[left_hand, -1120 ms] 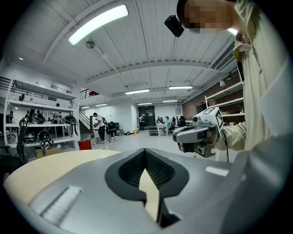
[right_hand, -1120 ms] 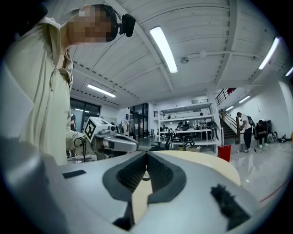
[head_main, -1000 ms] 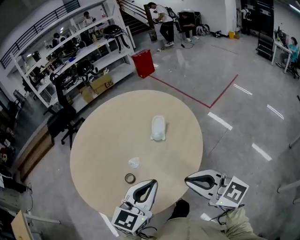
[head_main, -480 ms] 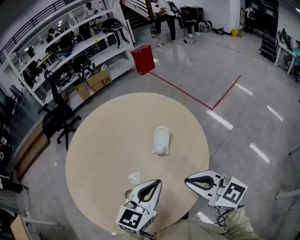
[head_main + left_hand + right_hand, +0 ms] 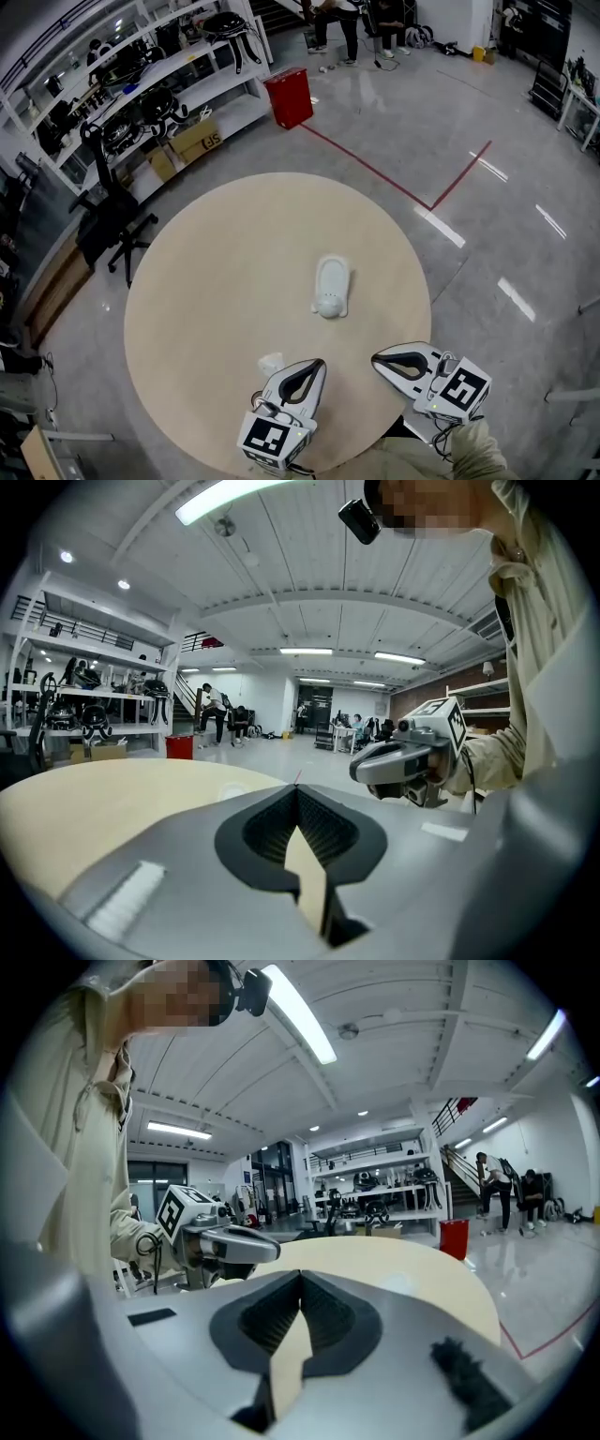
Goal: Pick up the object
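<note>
Both tongs have come forward over the near edge of the table, left gripper and right gripper clenched empty; the white object lies mid-table just beyond; I judge it light, stiff, slippery plastic, best pinched across its narrow sides.

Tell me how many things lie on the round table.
2: a white oblong object near the middle of the table, and a small white scrap beside the left gripper. The gripper may hide others.
</note>
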The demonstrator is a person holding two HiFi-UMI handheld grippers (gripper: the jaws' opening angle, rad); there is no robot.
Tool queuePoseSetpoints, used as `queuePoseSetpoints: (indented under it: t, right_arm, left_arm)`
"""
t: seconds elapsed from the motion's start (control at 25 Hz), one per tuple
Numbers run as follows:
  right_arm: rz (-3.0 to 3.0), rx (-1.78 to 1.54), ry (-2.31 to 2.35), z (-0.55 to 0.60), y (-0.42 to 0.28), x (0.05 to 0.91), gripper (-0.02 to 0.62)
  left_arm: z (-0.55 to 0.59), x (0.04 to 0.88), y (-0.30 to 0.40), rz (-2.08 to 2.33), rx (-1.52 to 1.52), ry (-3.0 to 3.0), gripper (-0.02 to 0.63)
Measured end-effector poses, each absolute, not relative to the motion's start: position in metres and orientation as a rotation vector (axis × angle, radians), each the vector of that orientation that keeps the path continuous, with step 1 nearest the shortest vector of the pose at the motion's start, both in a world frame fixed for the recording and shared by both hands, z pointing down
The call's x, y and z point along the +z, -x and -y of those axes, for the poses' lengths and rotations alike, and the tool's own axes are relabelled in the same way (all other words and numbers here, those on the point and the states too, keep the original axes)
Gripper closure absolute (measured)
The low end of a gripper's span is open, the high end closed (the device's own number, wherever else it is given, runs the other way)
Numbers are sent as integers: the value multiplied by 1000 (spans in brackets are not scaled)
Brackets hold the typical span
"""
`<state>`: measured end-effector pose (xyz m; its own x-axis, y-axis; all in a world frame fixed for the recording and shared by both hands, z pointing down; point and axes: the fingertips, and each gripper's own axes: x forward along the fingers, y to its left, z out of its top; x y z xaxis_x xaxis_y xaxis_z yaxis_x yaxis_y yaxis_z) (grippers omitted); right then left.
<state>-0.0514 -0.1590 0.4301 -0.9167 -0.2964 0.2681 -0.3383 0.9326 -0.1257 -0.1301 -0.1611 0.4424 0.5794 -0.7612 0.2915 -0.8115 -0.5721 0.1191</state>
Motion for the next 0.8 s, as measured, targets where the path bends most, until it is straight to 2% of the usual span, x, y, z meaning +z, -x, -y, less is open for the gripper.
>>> queuePoseSetpoints:
  t: [0.52,0.8]
  right_arm:
    - [2732,409,-444,196,60,479,594]
    - [2645,524,-370,189,57,535,594]
  left_arm:
    - [192,498,147,1358,385,-2358,600]
    - [229,543,153,1377,411,-2283,600]
